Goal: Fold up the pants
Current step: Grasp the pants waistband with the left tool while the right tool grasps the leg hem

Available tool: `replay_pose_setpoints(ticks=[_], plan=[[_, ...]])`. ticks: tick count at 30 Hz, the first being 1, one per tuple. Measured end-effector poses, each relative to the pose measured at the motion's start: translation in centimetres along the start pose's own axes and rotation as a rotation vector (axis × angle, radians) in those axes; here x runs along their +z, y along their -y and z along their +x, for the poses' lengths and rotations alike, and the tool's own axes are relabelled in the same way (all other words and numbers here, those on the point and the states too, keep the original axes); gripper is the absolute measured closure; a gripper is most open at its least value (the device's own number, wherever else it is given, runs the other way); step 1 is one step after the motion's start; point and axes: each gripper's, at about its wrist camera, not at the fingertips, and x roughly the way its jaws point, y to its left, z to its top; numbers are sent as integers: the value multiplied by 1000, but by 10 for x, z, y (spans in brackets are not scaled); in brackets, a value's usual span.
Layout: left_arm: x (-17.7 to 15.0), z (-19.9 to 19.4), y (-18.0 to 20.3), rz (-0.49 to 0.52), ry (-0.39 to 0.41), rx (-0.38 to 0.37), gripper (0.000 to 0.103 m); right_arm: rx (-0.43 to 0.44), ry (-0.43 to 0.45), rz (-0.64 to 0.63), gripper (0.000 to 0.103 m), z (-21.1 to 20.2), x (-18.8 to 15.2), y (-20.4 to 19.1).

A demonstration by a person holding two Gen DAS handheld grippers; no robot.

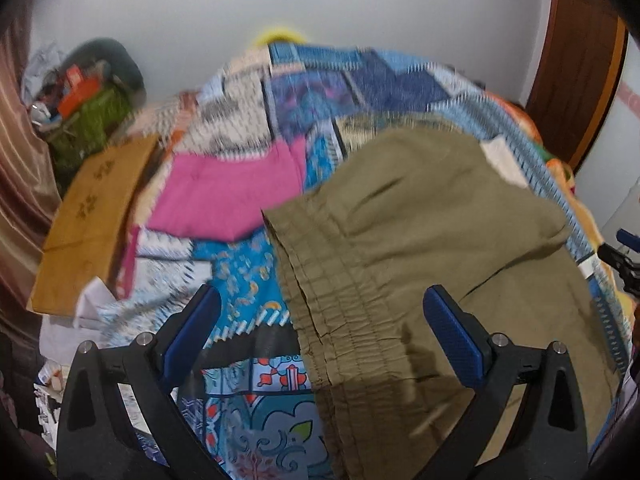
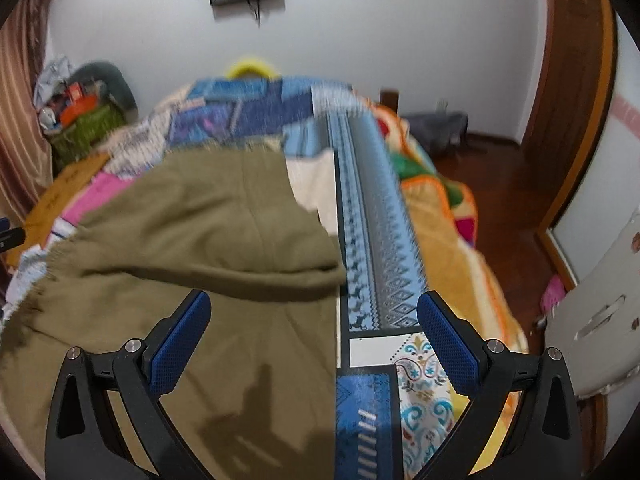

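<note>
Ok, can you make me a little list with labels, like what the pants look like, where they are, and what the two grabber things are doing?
pants: olive-green cloth pants with a gathered elastic waistband, already folded over once
where: lying on the blue patterned patchwork bedspread
left gripper: open, holding nothing, above the waistband edge
right gripper: open, holding nothing, above the pants' right edge
nearby: pink cloth lying beyond the pants; brown flat cardboard at the bed's left side
picture: a bit blurry

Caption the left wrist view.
Open left gripper above olive pants on a patchwork bedspread.
</note>
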Motion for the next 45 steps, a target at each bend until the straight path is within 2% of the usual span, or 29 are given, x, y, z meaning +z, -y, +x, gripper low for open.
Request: replay_pose_setpoints(ticks=[5, 8, 10, 11, 12, 14, 17, 20, 22, 23, 25, 28, 31, 33, 35, 38, 42, 45], plan=[[-4, 30, 0, 18, -85, -51, 0, 4, -95, -9, 6, 45, 1, 7], [-6, 42, 3, 41, -120, -65, 11, 28, -139, -12, 19, 66, 5, 14], [-7, 47, 3, 37, -138, -98, 15, 50, -174, -8, 24, 79, 6, 18], [-7, 49, 2, 31, -142, -116, 19, 63, -183, -6, 32, 83, 6, 19], [-7, 50, 1, 23, -144, -134, 24, 86, -193, -3, 45, 88, 5, 20], [-6, 50, 0, 13, -144, -155, 33, 125, -198, 1, 50, 92, 5, 21], [-4, 51, 1, 23, -132, -138, 43, 146, -177, -11, 67, 94, 7, 15], [-4, 50, 2, 58, -121, -104, 45, 105, -182, -45, 77, 98, 5, 9], [-3, 50, -2, 65, -120, -89, 45, 79, -188, -64, 90, 101, 5, 8], [-2, 51, -5, 68, -119, -80, 45, 72, -194, -64, 92, 100, 5, 10], [-2, 54, -12, 57, -125, -84, 43, 117, -212, -32, 94, 98, 2, 17], [-1, 56, -22, 23, -145, -125, 40, 138, -217, -9, 93, 96, 1, 17], [2, 49, -24, 10, -164, -141, 41, 161, -245, -72, 82, 85, 1, 10], [5, 42, -23, 25, -155, -126, 41, 189, -253, -77, 63, 75, 1, 11], [10, 37, -22, 44, -140, -110, 40, 199, -213, -63, 53, 61, 3, 15], [19, 39, -23, 40, -138, -109, 35, 230, -151, -17, 52, 48, 10, 22], [27, 63, -24, 38, -191, -79, 31, 234, -146, 55, 52, 62, 26, 28], [26, 78, -27, -3, -220, -129, 31, 222, -164, 71, 52, 83, 36, 22]])
